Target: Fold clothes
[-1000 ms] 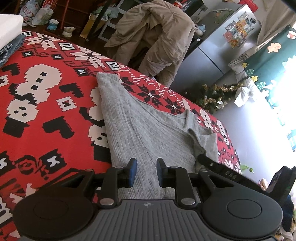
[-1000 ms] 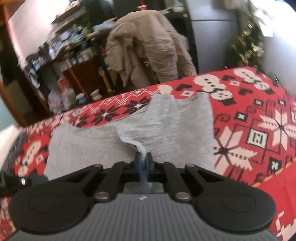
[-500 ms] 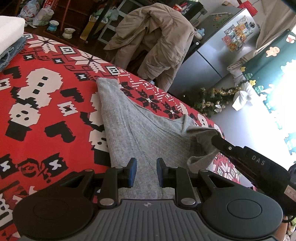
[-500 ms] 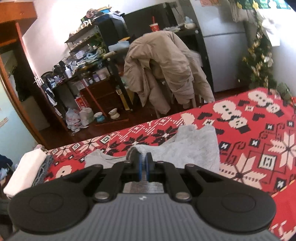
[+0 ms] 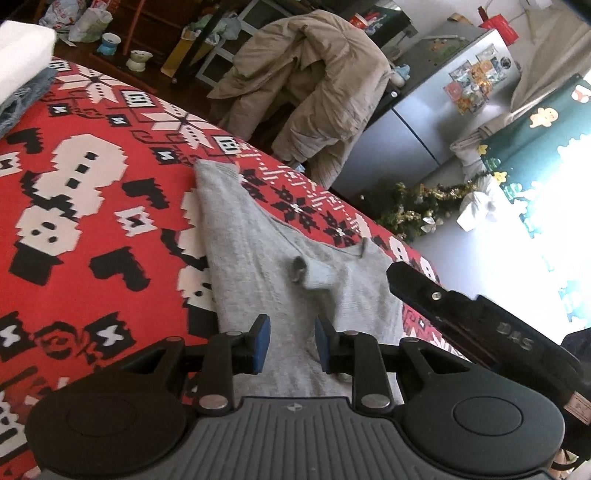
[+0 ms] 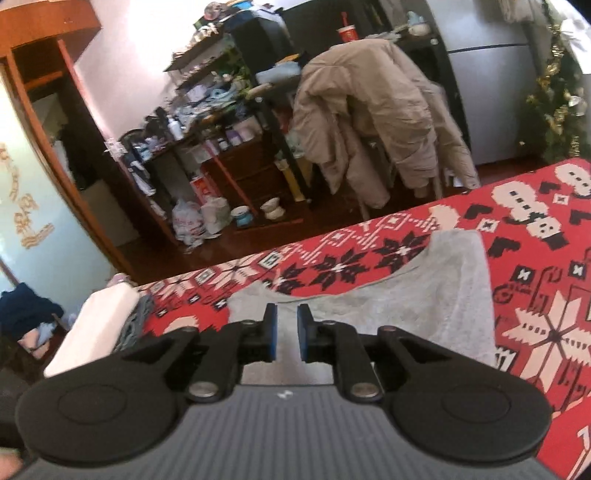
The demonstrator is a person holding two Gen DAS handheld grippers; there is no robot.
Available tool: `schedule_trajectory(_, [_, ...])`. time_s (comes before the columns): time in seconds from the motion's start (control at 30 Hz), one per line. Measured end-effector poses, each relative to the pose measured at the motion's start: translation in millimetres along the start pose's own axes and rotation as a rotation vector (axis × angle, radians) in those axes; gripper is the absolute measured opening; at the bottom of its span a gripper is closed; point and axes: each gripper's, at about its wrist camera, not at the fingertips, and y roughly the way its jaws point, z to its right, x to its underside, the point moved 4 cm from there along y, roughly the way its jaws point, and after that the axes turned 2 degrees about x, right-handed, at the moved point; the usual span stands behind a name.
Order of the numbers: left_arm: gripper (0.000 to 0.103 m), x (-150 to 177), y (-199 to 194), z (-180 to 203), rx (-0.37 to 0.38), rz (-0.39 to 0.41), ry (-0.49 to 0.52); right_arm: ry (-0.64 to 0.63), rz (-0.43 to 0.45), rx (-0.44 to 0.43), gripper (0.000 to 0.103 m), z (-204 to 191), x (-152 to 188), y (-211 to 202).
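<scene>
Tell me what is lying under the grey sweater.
The grey sweater lies spread on a red patterned blanket, which shows all around it. Whatever the blanket's pattern or surface holds directly beneath the knit is covered.

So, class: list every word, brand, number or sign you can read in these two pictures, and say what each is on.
"DAS": on the black body of the right hand-held gripper, seen from the left wrist view.
Fridge magnets and cards: too small to read.
Red cup on the shelf: print blurred.
Plastic bag on the floor: red print unreadable.
Nothing else legible.
</scene>
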Motion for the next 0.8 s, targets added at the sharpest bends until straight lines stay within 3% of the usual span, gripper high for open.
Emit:
schedule_trajectory(0.03, [0.025, 2, 2, 4, -0.007, -0.004, 0.032, 0.003, 0.011, -0.008, 0.028, 2, -1, -5])
schedule_trajectory(0.07, [0.025, 4, 5, 7, -0.014, -0.008, 0.064, 0.007, 0.022, -0.017, 0.032, 3, -3, -10])
schedule_trajectory(0.2, [0.025, 11, 15, 21, -0.043, -0.024, 0.191, 0.026, 0.060, 0.011, 0.035, 26, -10, -30])
schedule_trajectory(0.33, [0.025, 19, 24, 35, -0.072, -0.040, 0.318, 0.117, 0.029, 0.042, 0.036, 65, -8, -31])
schedule_trajectory(0.47, [0.025, 26, 34, 49, -0.102, -0.055, 0.444, 0.116, 0.015, 0.048, 0.036, 86, -6, -32])
schedule_trajectory(0.57, [0.013, 32, 44, 51, -0.138, -0.060, 0.501, 0.127, 0.015, 0.040, 0.036, 100, -4, -36])
schedule_trajectory(0.73, [0.012, 31, 56, 50, -0.154, -0.056, 0.507, 0.163, 0.012, 0.030, 0.036, 110, -3, -37])
schedule_trajectory(0.8, [0.017, 33, 56, 52, -0.162, -0.055, 0.509, 0.169, 0.010, 0.026, 0.036, 112, -3, -37])
